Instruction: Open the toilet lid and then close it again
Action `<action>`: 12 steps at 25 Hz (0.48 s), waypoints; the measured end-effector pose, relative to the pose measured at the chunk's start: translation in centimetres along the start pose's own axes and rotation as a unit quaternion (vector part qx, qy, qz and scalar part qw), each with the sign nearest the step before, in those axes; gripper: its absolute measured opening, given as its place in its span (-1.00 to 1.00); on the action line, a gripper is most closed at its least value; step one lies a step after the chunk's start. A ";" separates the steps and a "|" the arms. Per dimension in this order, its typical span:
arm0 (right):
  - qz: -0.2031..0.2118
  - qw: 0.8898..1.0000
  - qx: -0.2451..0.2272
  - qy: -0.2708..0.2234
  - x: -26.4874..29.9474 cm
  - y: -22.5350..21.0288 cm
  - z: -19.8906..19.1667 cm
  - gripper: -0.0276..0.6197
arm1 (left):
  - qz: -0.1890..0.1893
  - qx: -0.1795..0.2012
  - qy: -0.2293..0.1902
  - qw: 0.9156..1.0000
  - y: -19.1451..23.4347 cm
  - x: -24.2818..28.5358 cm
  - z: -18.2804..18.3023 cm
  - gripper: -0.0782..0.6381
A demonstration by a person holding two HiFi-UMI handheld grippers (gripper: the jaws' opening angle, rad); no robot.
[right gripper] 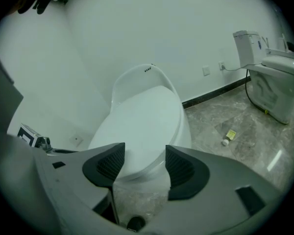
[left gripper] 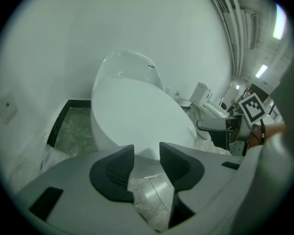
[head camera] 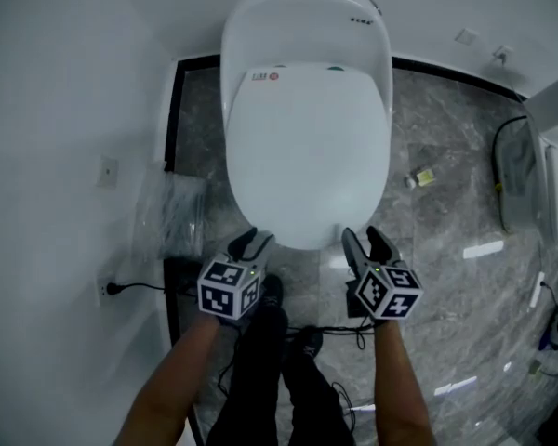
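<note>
- While the toilet lid (head camera: 307,156) lies shut on the white toilet (head camera: 302,17), both claws are held close to its front rim, one at each side of the rounded front.
- The left claw (head camera: 251,244) is held open with nothing gripped. In the left gripper view the lid's front edge is seen beyond the gap between the dark pads (left gripper: 112,169), and no pad is pressed on it.
- The right claw (head camera: 369,242) is also open and empty, with its jaws set wider apart. In the right gripper view the lid's front rim is framed across the gap, clear of the ribbed pads (right gripper: 180,168).
- Whether either claw's tips touch the rim cannot be told from the head view.
- A marker cube (head camera: 228,288) is carried on the left claw and another marker cube (head camera: 388,291) on the right, each above a bare forearm (head camera: 172,388).
- The toilet is set against a white wall (head camera: 65,82) on a grey marbled floor (head camera: 446,240).
- A small bottle (head camera: 420,177) with a yellow label lies on the floor to the toilet's right, well apart from it.
- Crumpled clear plastic (head camera: 167,214) is bunched between the toilet and the wall at the left.
- A black plug (head camera: 113,289) is seated in the wall low at the left, and a blank wall plate (head camera: 107,170) is fixed higher up.
- A second toilet (head camera: 553,170) is partly seen at the right edge.
- Dark shoes (head camera: 302,342) are seen between the forearms.
</note>
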State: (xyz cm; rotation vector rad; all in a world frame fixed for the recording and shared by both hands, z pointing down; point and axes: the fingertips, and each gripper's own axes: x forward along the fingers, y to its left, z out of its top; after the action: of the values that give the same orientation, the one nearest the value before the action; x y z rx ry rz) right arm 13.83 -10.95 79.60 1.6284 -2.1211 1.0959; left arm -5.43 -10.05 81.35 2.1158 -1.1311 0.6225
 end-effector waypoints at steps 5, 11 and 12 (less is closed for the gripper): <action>-0.006 0.999 0.039 0.006 1.4 -0.9 -0.8 -0.08 | -0.020 -0.004 0.005 1.000 -0.6 0.2 -0.2 -0.20; -0.004 0.997 0.075 0.005 1.8 -0.6 -0.8 -0.08 | -0.025 -0.011 0.008 1.000 -0.9 0.0 -0.2 -0.13; -0.003 0.997 0.079 0.004 1.8 -0.7 -0.7 -0.08 | -0.025 -0.012 0.010 1.000 -0.9 0.0 -0.3 -0.13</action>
State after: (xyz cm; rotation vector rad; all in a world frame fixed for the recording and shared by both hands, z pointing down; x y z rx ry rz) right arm 13.65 -11.77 81.43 1.6942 -2.0683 1.2960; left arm -4.74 -9.49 81.23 2.1069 -1.0672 0.6022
